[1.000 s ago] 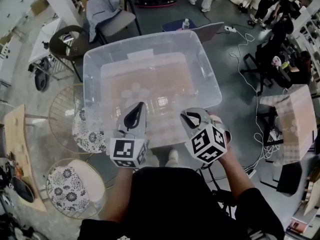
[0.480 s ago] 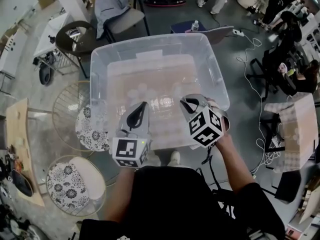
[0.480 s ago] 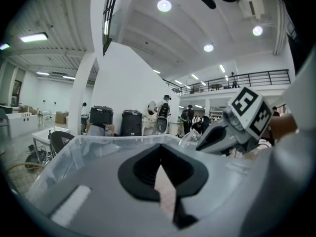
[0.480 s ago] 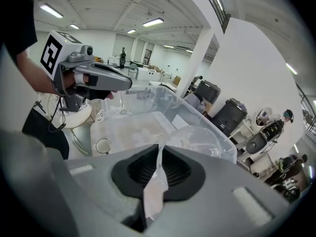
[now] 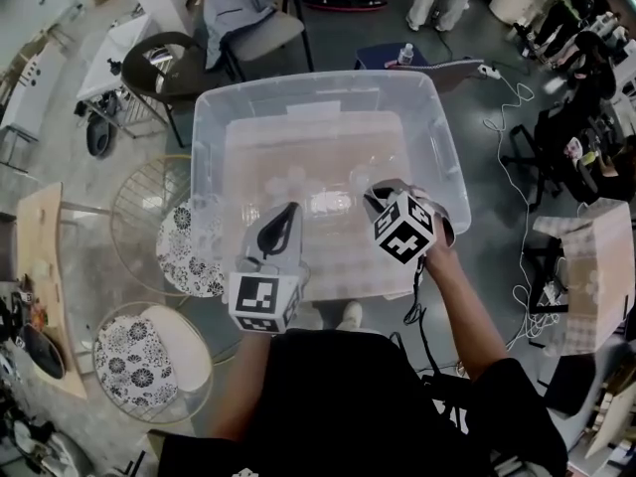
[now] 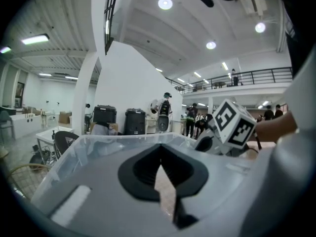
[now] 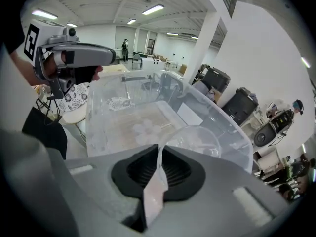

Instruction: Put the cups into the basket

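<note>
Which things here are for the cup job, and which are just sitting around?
For the job:
- clear bin
- clear cup, pinched by its rim in the right gripper jaws
- cups in the bin
- left gripper, jaws shut and empty

Just lying about:
- flowery stool
- chair
- water bottle

Clear bin (image 5: pixel 318 85) open-topped, wide mouth free from above, four walls barring side entry, cluster of cups (image 7: pixel 146 128) mid-floor with bare floor around it, right gripper (image 5: pixel 383 193) and its held cup (image 7: pixel 197 139) filling near right corner, wire chair (image 5: pixel 149 207) just beside the left wall.
</note>
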The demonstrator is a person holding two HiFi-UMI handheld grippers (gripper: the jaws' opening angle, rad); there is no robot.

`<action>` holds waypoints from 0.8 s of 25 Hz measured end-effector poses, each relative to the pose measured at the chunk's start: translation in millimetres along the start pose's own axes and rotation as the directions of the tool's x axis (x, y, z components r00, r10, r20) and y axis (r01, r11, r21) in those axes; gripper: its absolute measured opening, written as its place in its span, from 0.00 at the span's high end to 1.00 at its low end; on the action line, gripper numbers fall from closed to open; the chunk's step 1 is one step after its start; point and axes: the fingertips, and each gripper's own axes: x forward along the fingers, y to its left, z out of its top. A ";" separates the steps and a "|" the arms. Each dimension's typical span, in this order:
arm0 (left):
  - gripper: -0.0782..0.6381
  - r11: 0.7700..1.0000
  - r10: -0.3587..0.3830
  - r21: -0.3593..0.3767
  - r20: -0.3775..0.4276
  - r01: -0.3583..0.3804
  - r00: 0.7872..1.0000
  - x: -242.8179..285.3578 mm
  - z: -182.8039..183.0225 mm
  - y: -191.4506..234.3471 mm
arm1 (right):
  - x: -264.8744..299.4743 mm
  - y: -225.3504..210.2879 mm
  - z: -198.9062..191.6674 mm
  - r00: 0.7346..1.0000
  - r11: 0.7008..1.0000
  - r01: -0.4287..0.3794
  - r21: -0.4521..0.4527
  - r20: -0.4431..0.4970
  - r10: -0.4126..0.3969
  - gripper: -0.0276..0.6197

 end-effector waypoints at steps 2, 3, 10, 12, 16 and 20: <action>0.88 1.000 0.007 -0.003 -0.005 -0.007 1.000 0.6 -1.8 5.1 | 12.5 -0.3 -1.6 0.999 1.000 -0.023 -0.004 -0.028 0.023 0.92; 0.88 1.000 0.010 -0.004 -0.007 -0.010 1.000 0.9 -2.8 7.2 | 18.4 -0.5 -2.5 0.999 0.999 -0.032 -0.007 -0.041 0.031 0.92; 0.88 0.999 0.032 -0.010 -0.028 -0.032 0.999 0.6 -10.7 22.0 | 57.6 -3.0 -9.8 0.989 0.996 -0.091 -0.010 -0.119 0.089 0.92; 0.88 0.999 0.035 -0.010 -0.036 -0.036 0.999 1.2 -12.1 25.2 | 69.1 -5.5 -10.1 0.986 0.995 -0.102 -0.013 -0.137 0.099 0.92; 0.88 0.999 0.040 -0.009 -0.042 -0.040 0.998 1.8 -16.1 29.0 | 92.8 -6.6 -14.1 0.977 0.991 -0.131 -0.002 -0.167 0.129 0.92; 0.88 1.000 0.029 0.000 -0.055 -0.029 0.998 2.9 -16.9 28.4 | 119.9 -4.6 -24.8 0.966 0.987 -0.158 0.003 -0.207 0.156 0.92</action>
